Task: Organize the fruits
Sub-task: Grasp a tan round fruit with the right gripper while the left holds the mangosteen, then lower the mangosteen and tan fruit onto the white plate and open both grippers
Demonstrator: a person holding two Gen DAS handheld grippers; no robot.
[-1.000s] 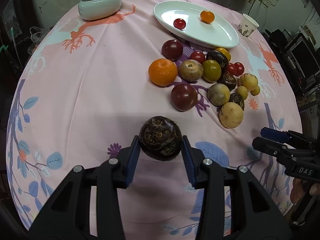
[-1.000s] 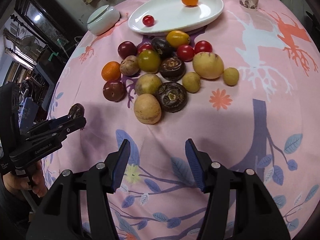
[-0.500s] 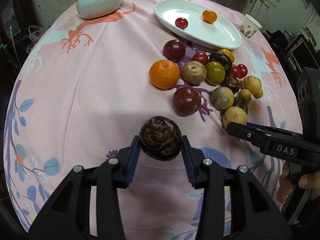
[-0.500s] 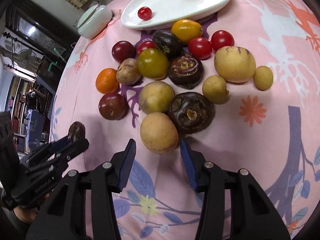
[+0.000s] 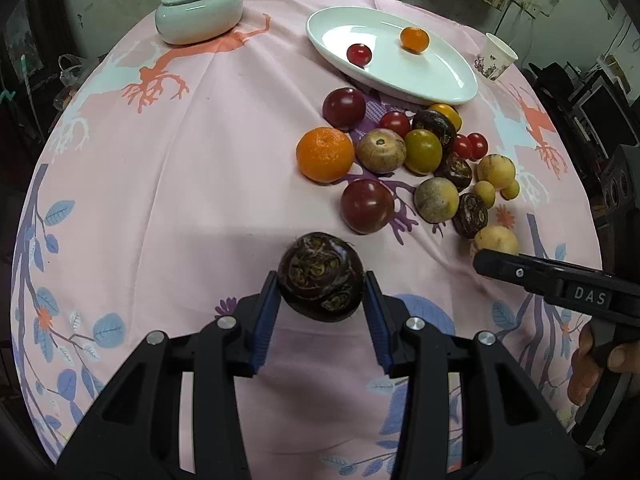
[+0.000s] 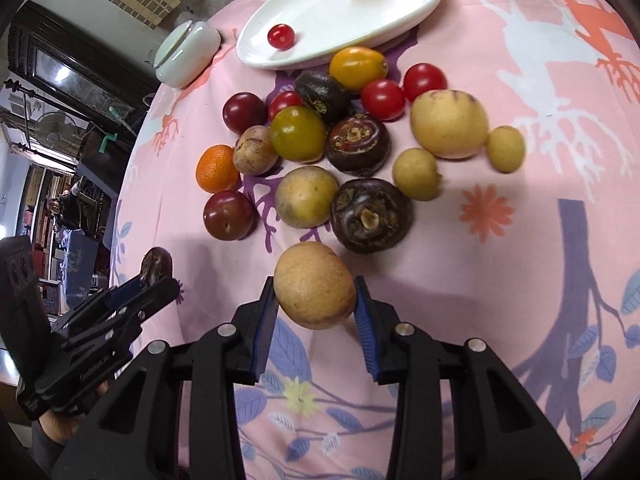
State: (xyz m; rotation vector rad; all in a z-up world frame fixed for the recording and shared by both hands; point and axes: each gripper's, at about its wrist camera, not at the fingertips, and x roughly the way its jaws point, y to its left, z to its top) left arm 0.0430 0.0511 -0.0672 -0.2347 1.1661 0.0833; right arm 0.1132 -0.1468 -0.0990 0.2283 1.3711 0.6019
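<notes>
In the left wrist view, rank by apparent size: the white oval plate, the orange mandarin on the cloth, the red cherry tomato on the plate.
1. White oval plate
2. Orange mandarin on the cloth
3. Red cherry tomato on the plate, farthest from the camera, though plainly smaller

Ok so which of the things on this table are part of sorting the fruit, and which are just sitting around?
Part of the job:
- dark ridged fruit in the left gripper
- tan round fruit between the right gripper fingers
- loose fruit pile
- white oval plate, holding a cherry tomato and a small orange

Just lying about:
- lidded ceramic dish
- paper cup
</notes>
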